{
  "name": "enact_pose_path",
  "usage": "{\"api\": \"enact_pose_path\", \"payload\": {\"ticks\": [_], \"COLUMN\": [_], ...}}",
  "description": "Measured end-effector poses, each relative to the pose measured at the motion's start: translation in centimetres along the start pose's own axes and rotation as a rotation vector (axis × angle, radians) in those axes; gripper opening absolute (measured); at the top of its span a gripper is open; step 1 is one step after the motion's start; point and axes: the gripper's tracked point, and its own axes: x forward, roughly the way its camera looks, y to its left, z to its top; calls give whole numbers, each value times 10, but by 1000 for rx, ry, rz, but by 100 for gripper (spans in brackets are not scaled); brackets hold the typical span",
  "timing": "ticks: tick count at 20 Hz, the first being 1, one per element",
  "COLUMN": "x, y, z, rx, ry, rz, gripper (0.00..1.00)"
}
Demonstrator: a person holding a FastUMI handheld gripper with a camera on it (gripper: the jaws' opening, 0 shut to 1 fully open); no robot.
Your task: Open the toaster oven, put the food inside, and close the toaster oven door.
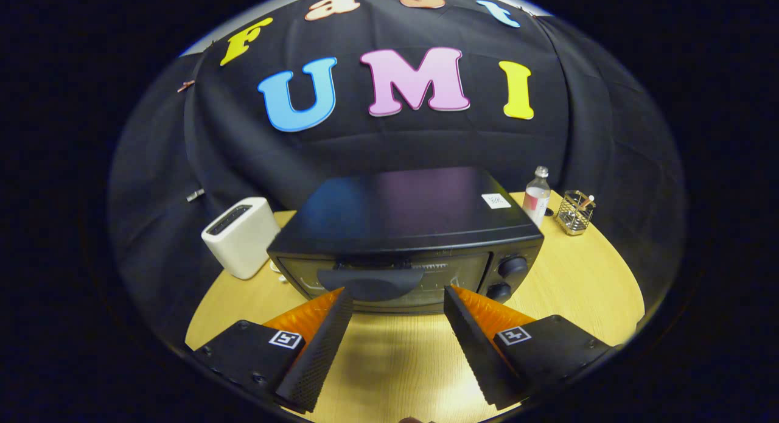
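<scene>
Gripper: fingers spread wide apart, nothing between them, not grasping. Tips sit just short of the toaster oven front, one to each side of the door handle; cannot tell if either tip touches the door.

Toaster oven: black, stands upright at approx the middle of the bench, front facing the gripper. Door up and closed, glass dark, inside not readable. Handle runs across the upper part of the door, left of centre. Two knobs stacked on the right of the front panel. Small white sticker on the top, near its back right corner.

Other items: white toaster just beside the oven's left side, near the bench's left edge. Clear bottle w/ pink label behind the oven's right rear corner. Wire mesh holder to the right of the bottle, near the back right edge, apart from it.

Bench surface betw. fingers and oven: bare light wood.
</scene>
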Motion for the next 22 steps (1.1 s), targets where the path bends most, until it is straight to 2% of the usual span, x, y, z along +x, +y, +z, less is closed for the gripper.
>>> {"api": "enact_pose_path", "payload": {"ticks": [5,9,15,22], "x": [-42,-81,-142,-138], "y": [-30,-76,-126,-122], "z": [51,80,92,94], "rx": [23,-32,-3,33], "ry": [-128,-215,-292,-301], "rz": [-27,-115,-238,-224], "gripper": [99,99,99,99]}}
